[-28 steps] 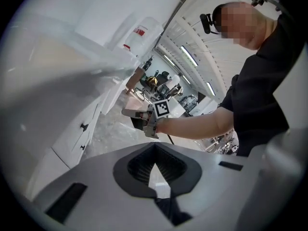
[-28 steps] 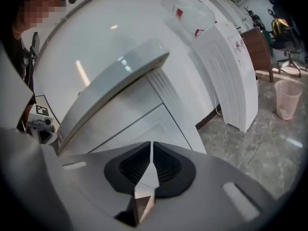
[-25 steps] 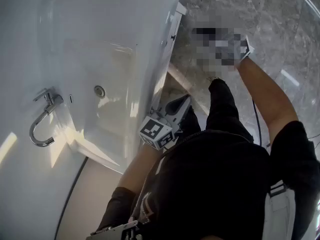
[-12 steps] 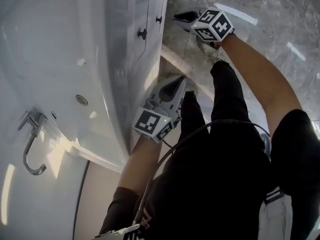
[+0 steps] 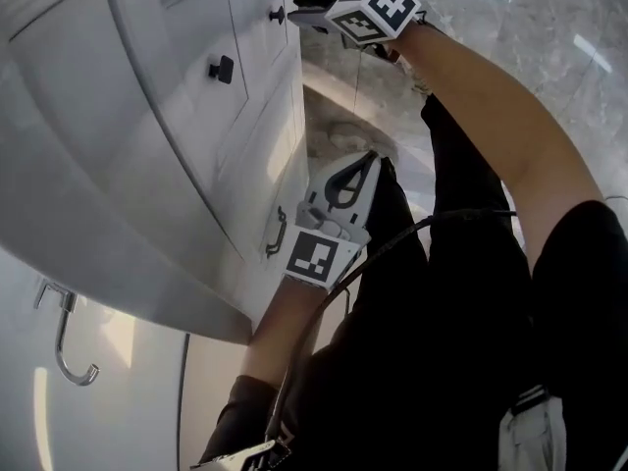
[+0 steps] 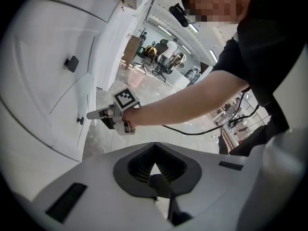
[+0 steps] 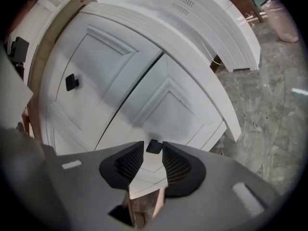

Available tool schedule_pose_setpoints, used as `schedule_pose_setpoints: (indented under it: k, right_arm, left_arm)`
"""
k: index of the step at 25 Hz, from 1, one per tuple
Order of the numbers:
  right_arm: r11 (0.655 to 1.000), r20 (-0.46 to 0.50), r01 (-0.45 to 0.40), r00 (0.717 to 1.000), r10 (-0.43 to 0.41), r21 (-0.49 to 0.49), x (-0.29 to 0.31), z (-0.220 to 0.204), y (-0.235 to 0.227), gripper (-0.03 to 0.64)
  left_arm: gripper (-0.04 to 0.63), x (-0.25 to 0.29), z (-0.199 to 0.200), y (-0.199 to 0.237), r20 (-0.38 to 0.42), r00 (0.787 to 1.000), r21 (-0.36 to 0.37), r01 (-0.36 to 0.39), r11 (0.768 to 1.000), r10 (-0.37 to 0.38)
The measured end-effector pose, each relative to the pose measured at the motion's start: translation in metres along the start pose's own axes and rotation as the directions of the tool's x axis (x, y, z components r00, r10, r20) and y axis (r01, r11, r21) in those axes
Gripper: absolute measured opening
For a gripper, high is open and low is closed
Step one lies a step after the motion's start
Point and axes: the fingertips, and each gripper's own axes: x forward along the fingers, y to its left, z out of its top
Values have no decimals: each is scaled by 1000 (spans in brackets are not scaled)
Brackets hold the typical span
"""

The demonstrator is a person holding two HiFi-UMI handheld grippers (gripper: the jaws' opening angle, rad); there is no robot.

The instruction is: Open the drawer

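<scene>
The big white vanity cabinet (image 5: 196, 165), with its framed, panelled fronts, fills the left of the head view and runs down toward the grey veined stone floor (image 5: 549, 27). Its pale countertop (image 5: 108, 400) lies at the lower left, with a hooked chrome tap (image 5: 65, 346) on it.

The white panelled drawer front (image 7: 183, 109) I am after is straight ahead of my right claw. It is closed, flush with the matching panel (image 7: 96, 66) beside it, with only a thin seam between the two.

My right claw (image 7: 153, 150) reaches out at the end of my bare forearm, at the top of the head view, pointing at the cabinet face. Its jaws have just been opening and now stand apart. The drawer's small black square knob (image 7: 154, 146) sits right at their tips, in the gap, and the ribbed pads are not pressing on it.

My left claw (image 6: 154, 146) hangs lower, near my black trousers and apart from the cabinet. Its jaws are closed tip to tip, with nothing between them.

A curved metal bar handle (image 5: 276, 232) is fixed to the cabinet front just beside the left claw. The neighbouring panel carries a second black square knob (image 7: 72, 82).
</scene>
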Motion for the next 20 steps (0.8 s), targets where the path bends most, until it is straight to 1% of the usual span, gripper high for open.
schedule_pose_setpoints:
  k: [2, 4, 5, 8, 12, 14, 16, 20]
  right_arm:
    - [1000, 25, -10, 1000, 9, 9, 9, 7, -1, 102]
    - [1000, 11, -12, 1000, 12, -6, 17, 8, -2, 120]
    - [1000, -2, -12, 1000, 12, -9, 21, 5, -3, 131]
    - [999, -4, -29, 1000, 29, 27, 34, 0, -6, 153]
    - [992, 36, -69, 997, 66, 101, 43, 8, -9, 153]
    - [989, 46, -86, 996, 81, 120, 43, 6, -9, 149]
    - [990, 45, -91, 995, 86, 111, 43, 5, -8, 130]
    - [993, 18, -82, 997, 81, 84, 42, 4, -7, 126]
  left_arm:
    - [1, -1, -15, 7, -15, 999, -38, -33, 999, 32]
    - [2, -1, -22, 16, -11, 998, -83, -61, 995, 60]
    - [2, -1, -25, 17, -9, 998, -92, -63, 994, 63]
    - [2, 0, -30, 18, -15, 998, -79, -58, 995, 57]
    - [2, 2, -30, 26, -13, 997, -77, -71, 994, 70]
    - [2, 2, -30, 26, -18, 997, -76, -70, 995, 69]
    - [2, 2, -29, 28, -23, 997, -78, -74, 994, 72]
    - [2, 2, -25, 32, -19, 995, -100, -96, 990, 95]
